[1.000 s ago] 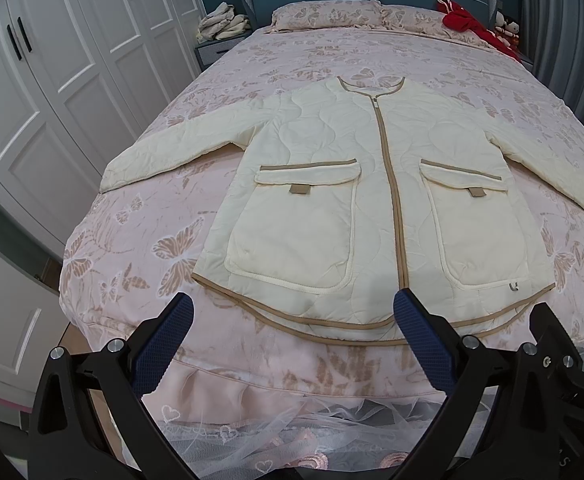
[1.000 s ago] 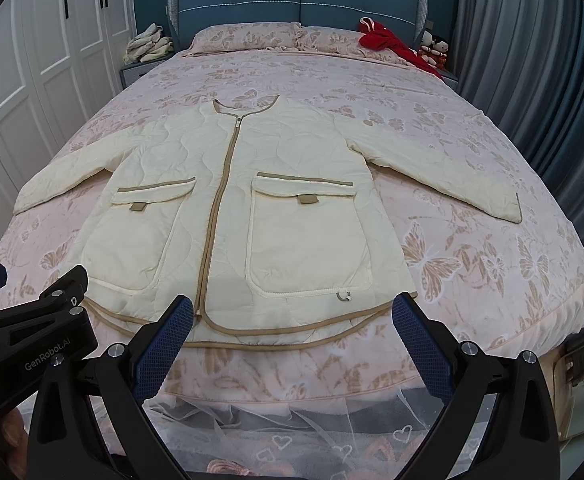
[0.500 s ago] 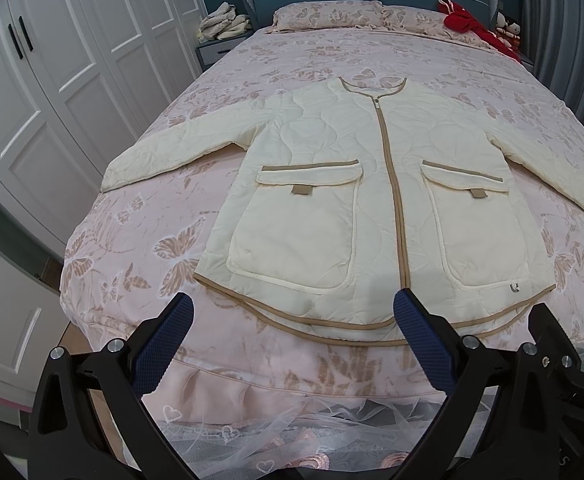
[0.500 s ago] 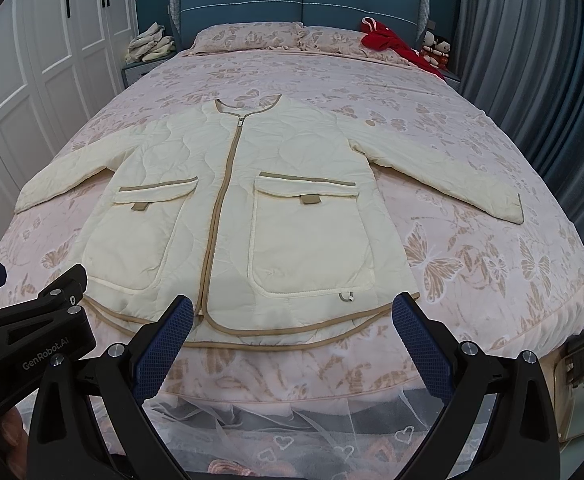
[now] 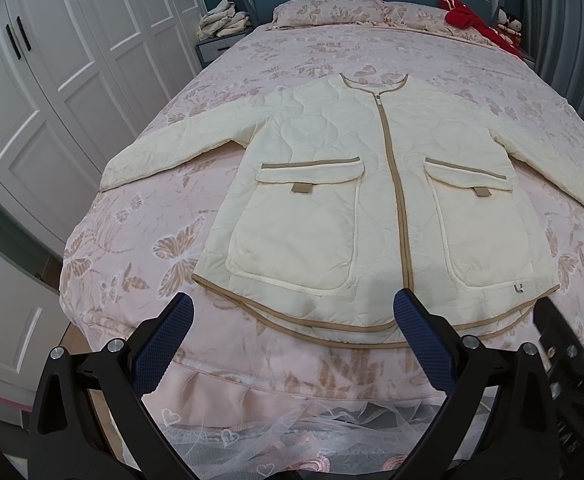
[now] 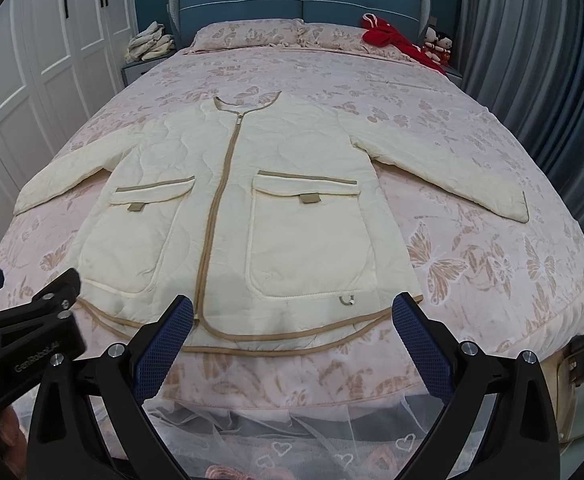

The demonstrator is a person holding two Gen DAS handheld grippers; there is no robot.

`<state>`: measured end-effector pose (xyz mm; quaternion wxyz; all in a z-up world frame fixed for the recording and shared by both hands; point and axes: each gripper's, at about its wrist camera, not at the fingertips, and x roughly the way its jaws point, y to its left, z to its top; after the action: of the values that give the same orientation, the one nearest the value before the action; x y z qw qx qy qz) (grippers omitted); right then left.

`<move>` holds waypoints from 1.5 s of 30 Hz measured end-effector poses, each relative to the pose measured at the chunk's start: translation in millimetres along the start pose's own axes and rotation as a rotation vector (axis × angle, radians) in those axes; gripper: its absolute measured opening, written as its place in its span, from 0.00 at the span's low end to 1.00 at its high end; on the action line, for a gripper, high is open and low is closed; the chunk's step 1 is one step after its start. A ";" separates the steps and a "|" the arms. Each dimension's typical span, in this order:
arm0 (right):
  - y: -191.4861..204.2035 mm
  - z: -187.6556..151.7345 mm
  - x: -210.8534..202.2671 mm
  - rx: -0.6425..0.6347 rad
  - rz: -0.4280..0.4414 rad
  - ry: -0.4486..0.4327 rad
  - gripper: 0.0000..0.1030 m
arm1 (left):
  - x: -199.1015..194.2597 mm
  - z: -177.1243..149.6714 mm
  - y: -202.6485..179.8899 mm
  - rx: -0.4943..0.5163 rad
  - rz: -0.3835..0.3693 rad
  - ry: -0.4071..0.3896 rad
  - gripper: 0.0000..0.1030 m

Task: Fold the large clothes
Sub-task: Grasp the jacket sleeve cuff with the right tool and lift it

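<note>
Left wrist view: barely changed from a second ago, cream quilted zip jacket (image 5: 371,200) flat at frame centre on pink butterfly-print bedspread (image 5: 140,248); left gripper (image 5: 292,328) and right gripper (image 6: 292,328) spread wide, holding nothing.

Cream tan-trimmed jacket (image 5: 371,184), pink butterfly-print bedspread (image 5: 140,240)

Cream quilted jacket (image 5: 375,200) lying flat, front up, on the bed (image 5: 140,240). Zipped shut along a tan centre strip, collar toward the headboard, curved tan-trimmed hem at the near edge of the bed. Both sleeves spread out and angled down to either side. Two big patch pockets with tan-edged flaps on the front. Smooth, not yet folded anywhere.
</note>
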<state>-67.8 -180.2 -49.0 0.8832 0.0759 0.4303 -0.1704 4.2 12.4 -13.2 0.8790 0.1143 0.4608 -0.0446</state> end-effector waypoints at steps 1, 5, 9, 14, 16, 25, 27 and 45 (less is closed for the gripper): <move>-5.1 1.5 3.6 0.014 0.005 0.004 0.95 | 2.2 1.1 -0.4 -0.001 -0.002 0.004 0.95; -39.1 12.5 19.7 0.103 0.030 0.023 0.95 | 10.8 7.6 -4.4 0.000 -0.014 0.013 0.95; -93.6 25.7 48.2 0.218 0.021 0.028 0.95 | 23.0 17.9 -6.1 -0.019 -0.037 0.024 0.95; -185.3 51.4 94.8 0.359 -0.035 0.023 0.95 | 40.5 32.3 -13.5 -0.032 -0.058 0.037 0.95; -228.3 60.8 115.5 0.423 -0.061 0.034 0.94 | 48.9 37.9 -17.0 -0.034 -0.049 0.040 0.95; -403.1 70.8 201.6 0.729 -0.097 0.078 0.88 | 97.9 49.3 -23.9 -0.061 -0.015 0.118 0.95; -426.8 69.4 218.1 0.782 -0.100 0.086 0.84 | 106.7 51.2 -25.3 -0.064 -0.005 0.129 0.95; -398.2 175.1 212.5 0.675 0.025 -0.143 0.06 | 143.3 63.1 -5.1 -0.110 0.052 0.162 0.95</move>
<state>36.3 -649.9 -102.8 0.8382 0.3572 0.2857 -0.2971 135.7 -4.0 -96.9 0.8447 0.0809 0.5290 0.0132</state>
